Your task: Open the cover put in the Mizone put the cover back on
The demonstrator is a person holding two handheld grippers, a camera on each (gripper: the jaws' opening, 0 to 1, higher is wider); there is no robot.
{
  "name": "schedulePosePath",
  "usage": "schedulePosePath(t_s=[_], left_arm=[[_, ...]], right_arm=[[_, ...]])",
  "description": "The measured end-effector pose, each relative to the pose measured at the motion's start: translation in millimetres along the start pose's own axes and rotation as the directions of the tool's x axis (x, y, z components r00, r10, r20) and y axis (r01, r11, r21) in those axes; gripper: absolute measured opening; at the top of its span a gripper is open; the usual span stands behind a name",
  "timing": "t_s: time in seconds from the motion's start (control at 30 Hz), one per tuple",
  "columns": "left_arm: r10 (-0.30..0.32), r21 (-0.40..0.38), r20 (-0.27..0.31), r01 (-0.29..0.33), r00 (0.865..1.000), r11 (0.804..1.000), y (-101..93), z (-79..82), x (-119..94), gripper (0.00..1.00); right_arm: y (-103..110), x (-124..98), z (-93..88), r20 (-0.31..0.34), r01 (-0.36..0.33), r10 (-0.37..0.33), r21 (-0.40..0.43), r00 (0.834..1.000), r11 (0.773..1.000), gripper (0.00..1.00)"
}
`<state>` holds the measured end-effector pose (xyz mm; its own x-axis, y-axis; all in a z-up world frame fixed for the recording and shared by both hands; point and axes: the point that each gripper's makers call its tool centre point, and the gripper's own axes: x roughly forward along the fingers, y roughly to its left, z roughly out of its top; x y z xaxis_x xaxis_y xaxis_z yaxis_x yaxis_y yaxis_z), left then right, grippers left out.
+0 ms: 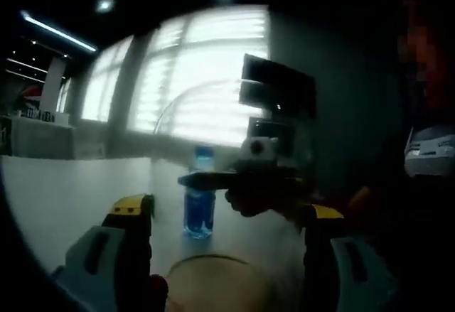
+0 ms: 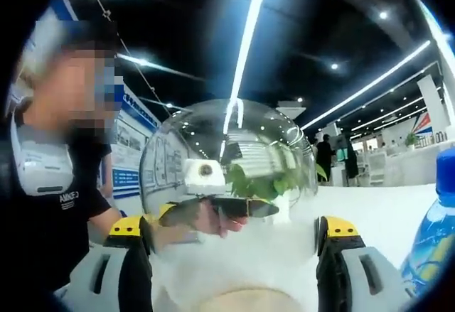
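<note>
A clear glass dome cover (image 2: 227,184) stands between my right gripper's (image 2: 231,237) yellow-tipped jaws, which press on its two sides. The same cover (image 1: 213,276) sits low between my left gripper's (image 1: 227,219) jaws, with its curved top faint against the window. The two grippers face each other across the dome, and each appears through the glass in the other's view. A blue Mizone bottle (image 1: 200,198) stands upright on the white table (image 1: 64,198) beyond the dome. In the right gripper view the bottle (image 2: 434,234) is at the right edge.
A person in a dark shirt (image 2: 57,212) stands close behind the left gripper. Green leaves (image 2: 263,180) show through the dome. Bright windows (image 1: 199,70) lie beyond the table, and a monitor-like dark shape (image 1: 277,84) stands behind the bottle.
</note>
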<state>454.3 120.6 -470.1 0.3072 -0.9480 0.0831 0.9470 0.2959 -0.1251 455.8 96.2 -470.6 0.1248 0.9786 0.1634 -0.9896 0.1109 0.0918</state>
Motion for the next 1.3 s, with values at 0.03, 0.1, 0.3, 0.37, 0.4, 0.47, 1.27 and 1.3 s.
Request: schedulePosePath(t_s=[0.03, 0.1, 0.3, 0.37, 0.4, 0.47, 1.27, 1.3], left_arm=[[-0.004, -0.006, 0.005, 0.004, 1.000, 1.000, 0.0, 0.4, 0, 0.79], [-0.006, -0.004, 0.008, 0.006, 1.000, 1.000, 0.5, 0.4, -1, 0.78], [-0.005, -0.002, 0.008, 0.005, 1.000, 1.000, 0.6, 0.3, -1, 0.78], [-0.004, 0.001, 0.006, 0.004, 1.000, 1.000, 0.2, 0.1, -1, 0.78], [-0.005, 0.001, 0.006, 0.005, 1.000, 1.000, -0.1, 0.0, -1, 0.78], [-0.009, 0.000, 0.008, 0.009, 1.000, 1.000, -0.3, 0.2, -1, 0.78], [-0.015, 0.023, 0.022, 0.014, 1.000, 1.000, -2.6, 2.6, 2, 0.76], [-0.011, 0.035, 0.010, 0.011, 1.000, 0.999, -2.6, 2.2, 2, 0.75]], right_arm=[[0, 0, -0.1, -0.007, 0.002, -0.002, 0.001, 1.000, 1.000, 0.90], [1, -1, -0.9, -0.004, 0.000, 0.000, -0.002, 1.000, 1.000, 0.89], [0, -4, -11.3, -0.042, -0.003, 0.003, 0.011, 0.999, 1.000, 0.89], [2, 0, -14.0, -0.059, 0.003, -0.003, -0.007, 0.998, 1.000, 0.89], [1, 0, -14.2, -0.071, 0.003, -0.004, -0.005, 0.997, 1.000, 0.89], [1, -1, -14.6, -0.097, 0.007, -0.008, -0.011, 0.995, 1.000, 0.89], [4, 2, -12.2, -0.120, -0.017, 0.014, -0.027, 0.993, 0.999, 0.90], [5, 2, -11.8, -0.128, -0.022, 0.018, -0.029, 0.992, 0.999, 0.90]])
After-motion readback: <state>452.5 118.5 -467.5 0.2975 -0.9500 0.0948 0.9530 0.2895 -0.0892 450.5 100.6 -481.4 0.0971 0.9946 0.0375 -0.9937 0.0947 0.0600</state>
